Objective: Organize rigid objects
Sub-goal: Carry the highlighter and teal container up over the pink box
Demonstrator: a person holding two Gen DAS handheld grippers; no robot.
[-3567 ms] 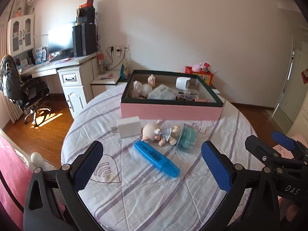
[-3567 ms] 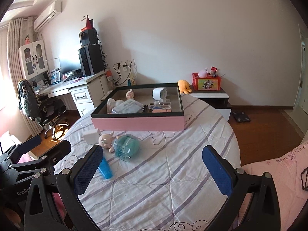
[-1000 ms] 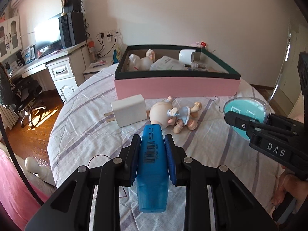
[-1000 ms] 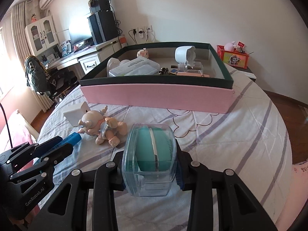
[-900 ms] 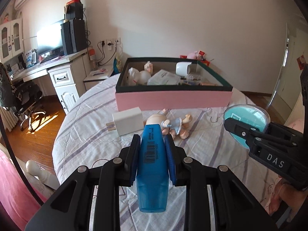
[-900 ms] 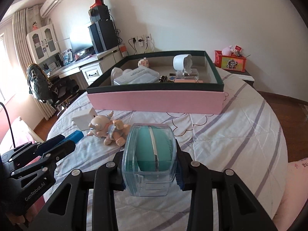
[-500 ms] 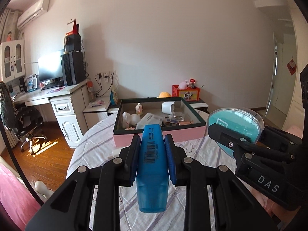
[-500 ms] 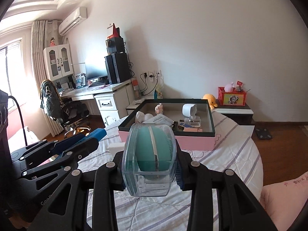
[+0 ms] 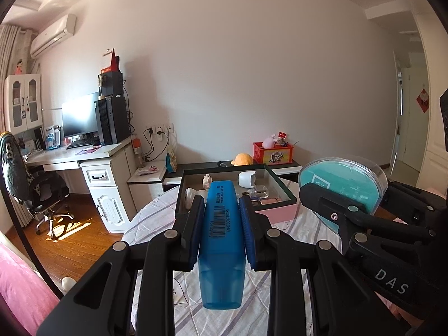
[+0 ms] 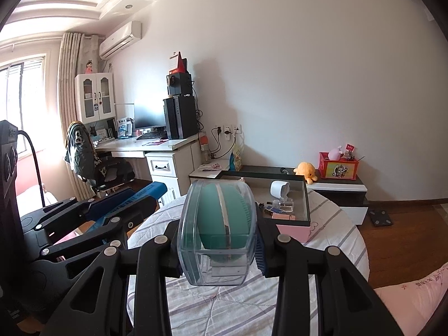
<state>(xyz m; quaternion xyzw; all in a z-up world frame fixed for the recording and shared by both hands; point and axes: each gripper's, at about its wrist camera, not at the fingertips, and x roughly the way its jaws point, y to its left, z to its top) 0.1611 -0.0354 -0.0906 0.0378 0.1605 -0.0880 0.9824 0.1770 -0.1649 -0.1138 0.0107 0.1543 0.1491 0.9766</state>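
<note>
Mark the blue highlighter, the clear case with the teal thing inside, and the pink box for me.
blue highlighter (image 9: 221, 224): left wrist view, on its barcoded body between the fingers.
clear case (image 10: 218, 224): right wrist view, on its transparent top face.
pink box (image 10: 294, 231): right wrist view, on the pink outer wall at the near corner.

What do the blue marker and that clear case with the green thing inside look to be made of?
The blue marker looks like semi-translucent plastic: glossy, light passes through its lower end, with a printed barcode. The case seems hard transparent plastic: see-through, shiny edges. The green pad inside looks matte, maybe silicone, with fine bristles along one edge.
</note>
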